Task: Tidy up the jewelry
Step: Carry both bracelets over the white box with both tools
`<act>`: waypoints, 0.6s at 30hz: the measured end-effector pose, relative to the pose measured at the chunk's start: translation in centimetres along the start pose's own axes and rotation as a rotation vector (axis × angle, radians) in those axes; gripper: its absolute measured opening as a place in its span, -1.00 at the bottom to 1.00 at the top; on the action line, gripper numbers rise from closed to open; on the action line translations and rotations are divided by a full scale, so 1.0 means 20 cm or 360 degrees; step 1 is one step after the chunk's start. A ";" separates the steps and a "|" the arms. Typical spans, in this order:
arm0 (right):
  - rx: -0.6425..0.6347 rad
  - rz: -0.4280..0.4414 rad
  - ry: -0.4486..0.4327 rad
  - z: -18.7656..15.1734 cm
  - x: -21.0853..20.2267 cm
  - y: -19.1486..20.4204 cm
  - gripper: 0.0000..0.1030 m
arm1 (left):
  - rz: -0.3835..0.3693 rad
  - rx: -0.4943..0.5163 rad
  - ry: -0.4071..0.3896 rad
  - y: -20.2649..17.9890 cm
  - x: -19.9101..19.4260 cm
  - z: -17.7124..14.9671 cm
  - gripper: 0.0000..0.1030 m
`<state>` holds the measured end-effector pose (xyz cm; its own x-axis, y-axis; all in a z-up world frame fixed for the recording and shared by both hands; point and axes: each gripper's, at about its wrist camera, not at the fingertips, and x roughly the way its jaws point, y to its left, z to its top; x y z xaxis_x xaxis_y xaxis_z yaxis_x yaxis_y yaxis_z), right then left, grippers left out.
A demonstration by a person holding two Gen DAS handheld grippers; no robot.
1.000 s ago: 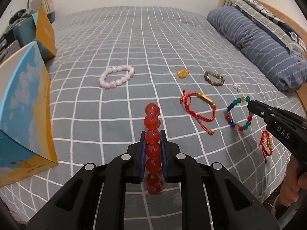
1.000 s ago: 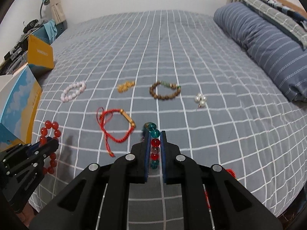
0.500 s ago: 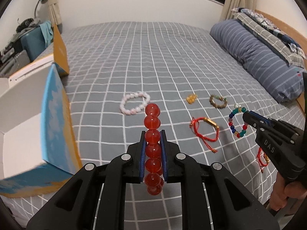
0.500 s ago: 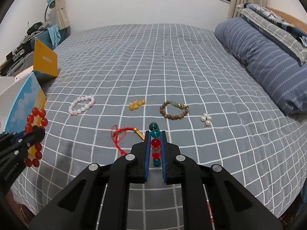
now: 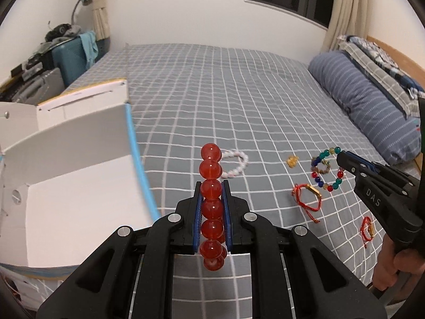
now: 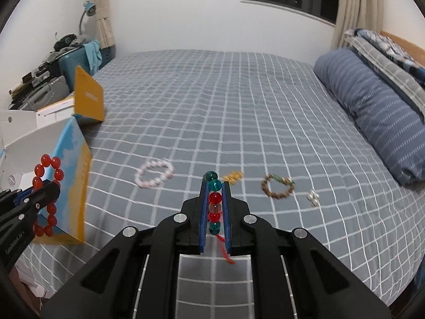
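Covering most of both views, the checked bed carries an open box at its left edge; beside it the left gripper clamps a red bracelet, while the right gripper pinches a multicolour bracelet above the bed.

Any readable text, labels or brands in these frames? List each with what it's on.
"DAS": white letters on the side of the right tongs.
"GenRobot.AI": white print on the side of the left tongs, small but legible.
Orange flap of the box: a line of white print, too blurred to read.
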<state>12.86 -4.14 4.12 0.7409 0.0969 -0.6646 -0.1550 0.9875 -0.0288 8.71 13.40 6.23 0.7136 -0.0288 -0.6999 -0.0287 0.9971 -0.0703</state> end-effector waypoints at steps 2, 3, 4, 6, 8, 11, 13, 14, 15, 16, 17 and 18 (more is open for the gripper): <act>-0.0012 0.0013 -0.0011 0.02 -0.01 0.05 -0.82 | 0.0011 -0.0011 -0.0016 0.05 -0.04 0.01 -0.76; -0.0022 0.0022 -0.0017 0.03 -0.02 0.09 -0.82 | 0.0021 -0.0017 -0.0022 0.08 -0.06 0.02 -0.76; -0.0029 0.0027 -0.0020 0.04 -0.03 0.11 -0.82 | 0.0029 -0.0024 -0.0027 0.10 -0.08 0.02 -0.76; -0.0047 0.0045 -0.0025 0.06 -0.03 0.18 -0.82 | 0.0059 -0.0046 -0.0038 0.17 -0.11 0.02 -0.76; -0.0061 0.0063 -0.0031 0.08 -0.04 0.24 -0.82 | 0.0091 -0.0063 -0.0047 0.22 -0.14 0.02 -0.76; -0.0088 0.0097 -0.0053 0.10 -0.07 0.34 -0.82 | 0.0136 -0.0095 -0.0057 0.31 -0.19 0.02 -0.76; -0.0101 0.0128 -0.0067 0.13 -0.09 0.43 -0.83 | 0.0163 -0.0115 -0.0058 0.38 -0.21 0.01 -0.76; -0.0107 0.0139 -0.0073 0.14 -0.10 0.46 -0.83 | 0.0177 -0.0129 -0.0058 0.42 -0.22 0.01 -0.76; -0.0114 0.0157 -0.0083 0.16 -0.12 0.51 -0.83 | 0.0193 -0.0144 -0.0056 0.46 -0.24 0.00 -0.76; -0.0120 0.0169 -0.0091 0.17 -0.13 0.55 -0.83 | 0.0206 -0.0155 -0.0056 0.50 -0.25 0.00 -0.76; -0.0131 0.0184 -0.0099 0.18 -0.14 0.59 -0.82 | 0.0219 -0.0168 -0.0056 0.53 -0.26 0.00 -0.76; -0.0140 0.0194 -0.0102 0.18 -0.14 0.63 -0.83 | 0.0234 -0.0188 -0.0056 0.58 -0.27 -0.01 -0.76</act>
<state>11.18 8.42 8.35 0.7530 0.2257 -0.6180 -0.3008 0.9535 -0.0182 4.43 25.09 9.05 0.7198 0.1213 -0.6835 -0.2150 0.9752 -0.0534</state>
